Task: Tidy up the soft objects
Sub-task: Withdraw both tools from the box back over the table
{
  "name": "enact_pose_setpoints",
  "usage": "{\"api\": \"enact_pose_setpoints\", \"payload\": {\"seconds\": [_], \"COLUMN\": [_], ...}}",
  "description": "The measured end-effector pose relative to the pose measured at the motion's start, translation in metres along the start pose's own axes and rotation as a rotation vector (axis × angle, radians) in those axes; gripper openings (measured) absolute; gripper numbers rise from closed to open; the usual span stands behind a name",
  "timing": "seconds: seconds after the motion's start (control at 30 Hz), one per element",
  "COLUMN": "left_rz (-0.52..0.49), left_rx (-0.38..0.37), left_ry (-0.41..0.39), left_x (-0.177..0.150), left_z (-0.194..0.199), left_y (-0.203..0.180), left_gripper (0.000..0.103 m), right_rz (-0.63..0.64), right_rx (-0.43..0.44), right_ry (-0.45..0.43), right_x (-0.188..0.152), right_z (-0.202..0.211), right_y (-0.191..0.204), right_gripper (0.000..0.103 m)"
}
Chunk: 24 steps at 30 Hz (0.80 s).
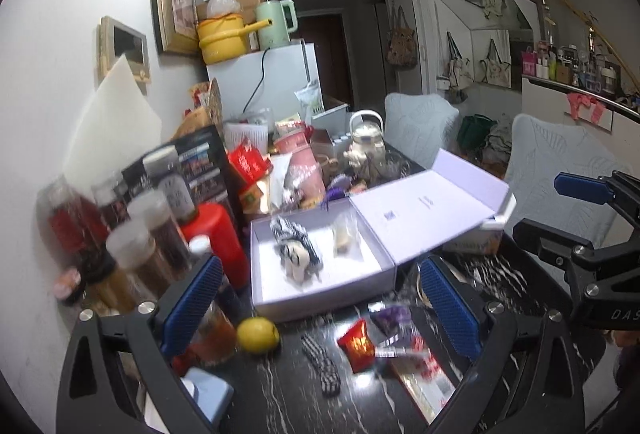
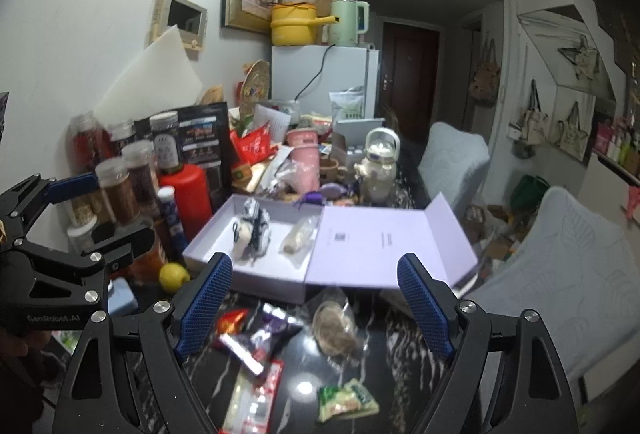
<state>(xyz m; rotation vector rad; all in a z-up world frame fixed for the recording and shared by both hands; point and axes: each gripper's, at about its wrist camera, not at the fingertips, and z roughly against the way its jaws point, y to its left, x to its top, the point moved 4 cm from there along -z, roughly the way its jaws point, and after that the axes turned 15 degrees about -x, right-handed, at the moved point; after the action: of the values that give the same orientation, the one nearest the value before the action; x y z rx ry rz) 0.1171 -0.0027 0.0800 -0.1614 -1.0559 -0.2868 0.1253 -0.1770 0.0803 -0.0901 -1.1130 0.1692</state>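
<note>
Left claw [image 1: 320,306] gapes empty above the dark surface [image 1: 280,394]; two soft items already lie in the lavender box [image 1: 320,274]. Right claw [image 2: 316,302] also hangs wide, empty; next likely pick is the bagged soft bundle [image 2: 334,328] beneath it, needing a downward reach

Bright ceiling light, glare on the tabletop [image 2: 304,388] (blurred, fisheye-warped edges).

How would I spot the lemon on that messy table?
Find the open lavender box on the dark marble table. Just off its front corner nearest the wall, beside the jars, sits the lemon. It is the only plain yellow, round thing there; its neighbours are wrappers and jars.
</note>
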Motion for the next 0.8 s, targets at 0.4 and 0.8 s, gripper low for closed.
{"api": "enact_pose_setpoints", "payload": {"seconds": [0.4, 0.8], "left_rz": [0.025, 0.067], "left_rx": [-0.061, -0.12], "left_ry": [0.076, 0.169], "left_x": [-0.065, -0.109], "left_z": [0.007, -0.019], "left_y": [-0.026, -0.054], "left_gripper": [0.101, 0.101], "right_rz": [-0.047, -0.107], "right_rx": [0.023, -0.035], "right_ry": [0.11, 0.231], "right_x": [-0.078, -0.151], "right_z": [0.013, 0.004], "right_y": [0.005, -0.01], "right_gripper": [0.085, 0.085]}}
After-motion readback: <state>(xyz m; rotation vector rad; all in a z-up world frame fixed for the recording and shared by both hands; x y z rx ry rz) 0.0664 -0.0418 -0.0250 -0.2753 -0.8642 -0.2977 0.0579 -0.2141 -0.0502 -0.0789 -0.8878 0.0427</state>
